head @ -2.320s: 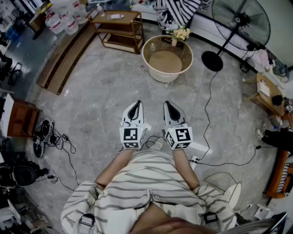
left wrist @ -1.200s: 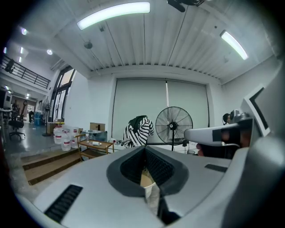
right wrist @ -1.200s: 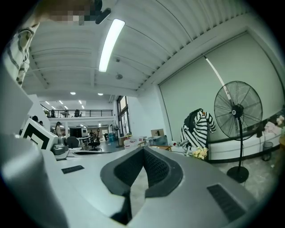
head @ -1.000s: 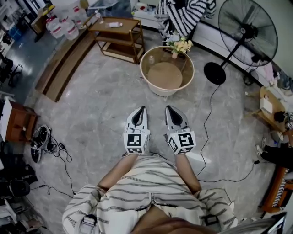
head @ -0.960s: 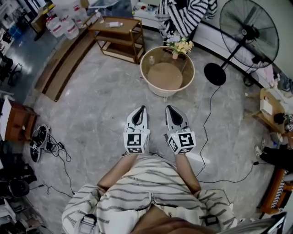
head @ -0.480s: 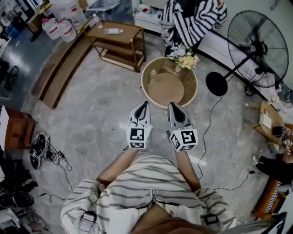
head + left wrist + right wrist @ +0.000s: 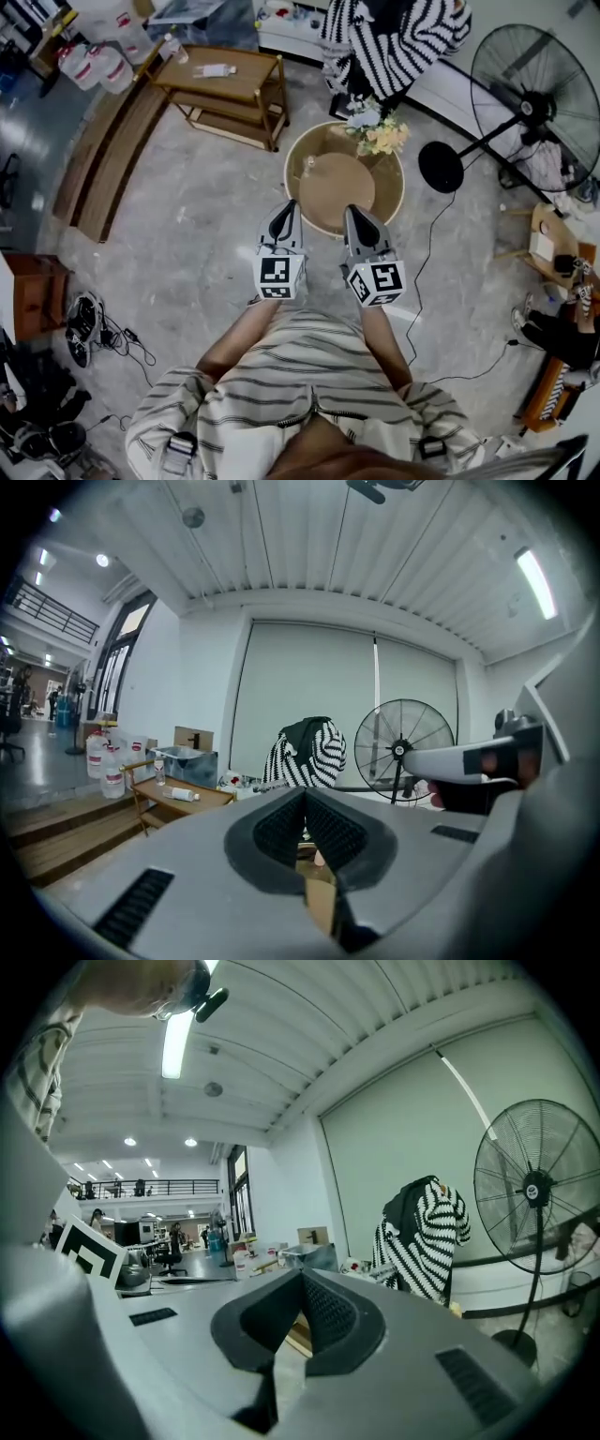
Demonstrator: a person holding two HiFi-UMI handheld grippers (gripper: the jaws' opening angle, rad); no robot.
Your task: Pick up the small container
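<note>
Both tools are grey moulded plastic shells that taper to a point. The left gripper has its jaws pressed together. In the left gripper view the black ribbed pads meet at the tip with nothing between them. The right gripper reads the same way. In the right gripper view its ribbed pads also close to a point on nothing. The two tools are held side by side and roughly parallel, with their tips over the near rim of the round table.

The round table is a beige tub shape with a smooth, clear top. A bunch of pale yellow flowers stands at its far edge. The small container stands on the table top near the left rim, ahead of the left gripper's tip and apart from it. It shows only as a small pale spot, so its long axis and facing cannot be made out.

The floor is grey, glossy, veined stone tile. A black cable runs across the floor to the right of the table. A two-tier wooden shelf stands to the left beyond the table. A black wire-cage fan stands on a round base to the right. A black-and-white striped garment hangs at the back.
</note>
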